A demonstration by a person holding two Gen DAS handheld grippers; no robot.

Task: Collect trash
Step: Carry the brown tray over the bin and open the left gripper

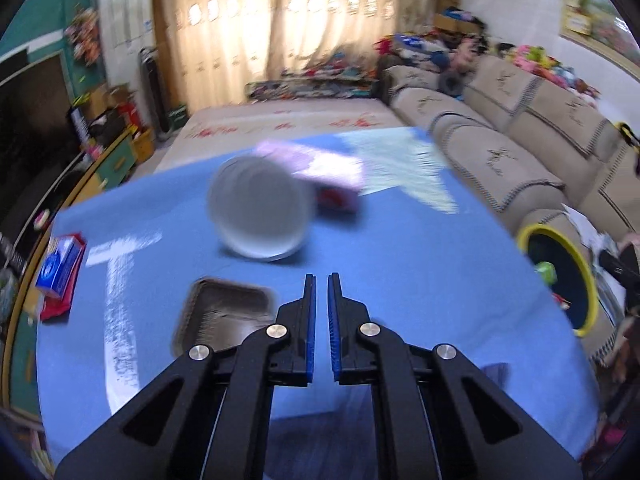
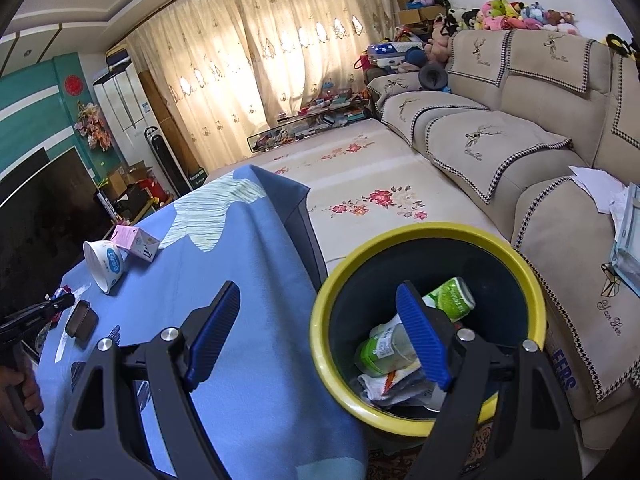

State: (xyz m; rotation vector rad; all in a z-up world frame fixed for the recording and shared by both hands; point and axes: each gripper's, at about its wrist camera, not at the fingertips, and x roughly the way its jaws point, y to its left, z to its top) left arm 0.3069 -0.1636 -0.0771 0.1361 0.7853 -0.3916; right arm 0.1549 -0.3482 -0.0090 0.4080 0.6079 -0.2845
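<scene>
Left wrist: left gripper [image 1: 321, 280] clenched on nothing, above the table [image 1: 400, 264]; foil tray [image 1: 224, 316] and tipped cup [image 1: 259, 218] lie uncollected.
Right wrist: right gripper [image 2: 318, 336] released, empty, over the bin [image 2: 320, 320], probably post-drop; 2 bottles [image 2: 448, 300] inside.

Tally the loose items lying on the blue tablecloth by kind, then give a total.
White paper bowl, tipped on its side: 1
Pink carton: 1
Brown foil tray: 1
Blue-and-red box, at the table's left edge: 1
Total: 4
</scene>
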